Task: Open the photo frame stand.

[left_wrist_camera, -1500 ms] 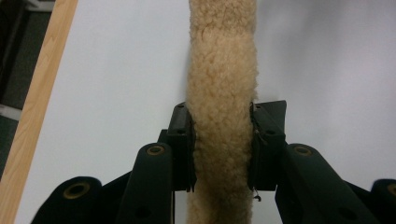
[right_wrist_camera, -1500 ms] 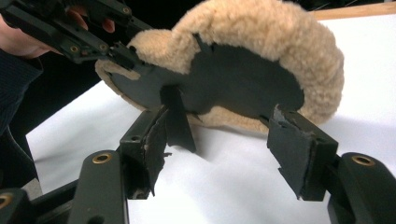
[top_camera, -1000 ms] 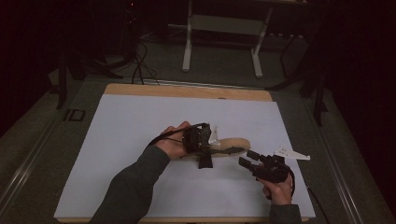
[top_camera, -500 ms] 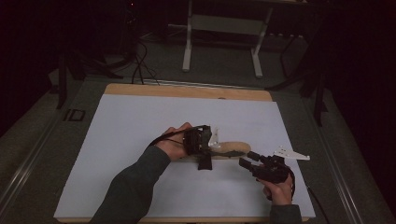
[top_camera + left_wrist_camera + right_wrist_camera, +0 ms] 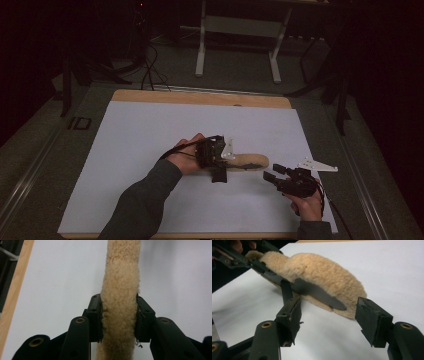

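One fleecy tan insole (image 5: 245,162) lies lengthwise near the middle of the white table sheet (image 5: 135,145), its near end between the jaws of my left gripper (image 5: 218,169). Seen from the left gripper view, my two black pads (image 5: 95,315) sit against either side of the woolly strip (image 5: 120,297), which runs straight away from the camera; the jaws have just been easing wider, yet the fleece still fills the gap and touches both pads, so I count it as held. My left hand (image 5: 186,157) reaches in from the lower left, forearm angled across the sheet, gripper pointing right along the insole.

My right gripper (image 5: 274,176) hovers just beside the insole's far tip, hand low at the sheet's right edge, jaws standing well apart with nothing between them. The right gripper view gives what the overhead misses: the insole (image 5: 317,275) is lifted off the sheet at a tilt, dark sole underneath, fleece on top, with my left gripper's jaw under its far end and its rounded tip near my open right jaws.

Count: one insole, two grippers, one sheet on one wooden-edged table (image 5: 200,97).
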Motion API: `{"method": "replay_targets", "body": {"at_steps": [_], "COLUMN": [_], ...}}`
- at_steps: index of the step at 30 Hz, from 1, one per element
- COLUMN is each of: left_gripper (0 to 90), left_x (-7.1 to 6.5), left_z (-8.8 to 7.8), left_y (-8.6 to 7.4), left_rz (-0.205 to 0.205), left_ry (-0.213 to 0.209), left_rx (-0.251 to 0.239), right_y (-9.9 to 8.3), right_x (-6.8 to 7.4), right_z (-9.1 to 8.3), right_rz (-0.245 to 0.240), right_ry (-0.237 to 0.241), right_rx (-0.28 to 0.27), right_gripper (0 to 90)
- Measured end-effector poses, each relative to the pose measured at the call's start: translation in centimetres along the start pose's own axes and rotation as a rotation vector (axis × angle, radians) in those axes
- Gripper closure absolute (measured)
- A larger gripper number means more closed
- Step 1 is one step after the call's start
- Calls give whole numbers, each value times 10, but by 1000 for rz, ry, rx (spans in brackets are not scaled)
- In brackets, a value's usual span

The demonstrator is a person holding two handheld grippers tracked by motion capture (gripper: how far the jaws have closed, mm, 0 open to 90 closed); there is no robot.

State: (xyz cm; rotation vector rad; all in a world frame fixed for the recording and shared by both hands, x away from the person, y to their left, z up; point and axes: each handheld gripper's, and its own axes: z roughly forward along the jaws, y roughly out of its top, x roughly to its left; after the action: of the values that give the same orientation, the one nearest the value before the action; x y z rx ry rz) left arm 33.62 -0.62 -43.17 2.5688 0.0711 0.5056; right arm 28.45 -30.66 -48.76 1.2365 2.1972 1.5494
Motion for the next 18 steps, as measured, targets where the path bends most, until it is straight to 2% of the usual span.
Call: {"method": "replay_targets", "body": {"at_steps": [8, 11, 12, 14, 18], "left_gripper": [588, 518, 485, 475, 473], "left_x": [1, 3, 4, 5, 4], "left_z": [-1, -4, -5, -7, -11], "left_y": [-1, -3, -4, -8, -11], "left_rz": [-35, -56, -74, -100, -118], "left_ry": [-3, -2, -3, -1, 7], "left_rx": [-10, -18, -28, -49, -66], "right_y": [-1, -1, -1, -1, -1], "right_x": [-3, -3, -3, -3, -4], "right_z": [-2, -2, -2, -1, -1], "right_rz": [2, 2, 0, 1, 2], "right_ry": [-17, -19, -22, -23, -27], "right_rx": [3, 3, 7, 10, 10], "right_gripper": [368, 368, 367, 366, 366]}}
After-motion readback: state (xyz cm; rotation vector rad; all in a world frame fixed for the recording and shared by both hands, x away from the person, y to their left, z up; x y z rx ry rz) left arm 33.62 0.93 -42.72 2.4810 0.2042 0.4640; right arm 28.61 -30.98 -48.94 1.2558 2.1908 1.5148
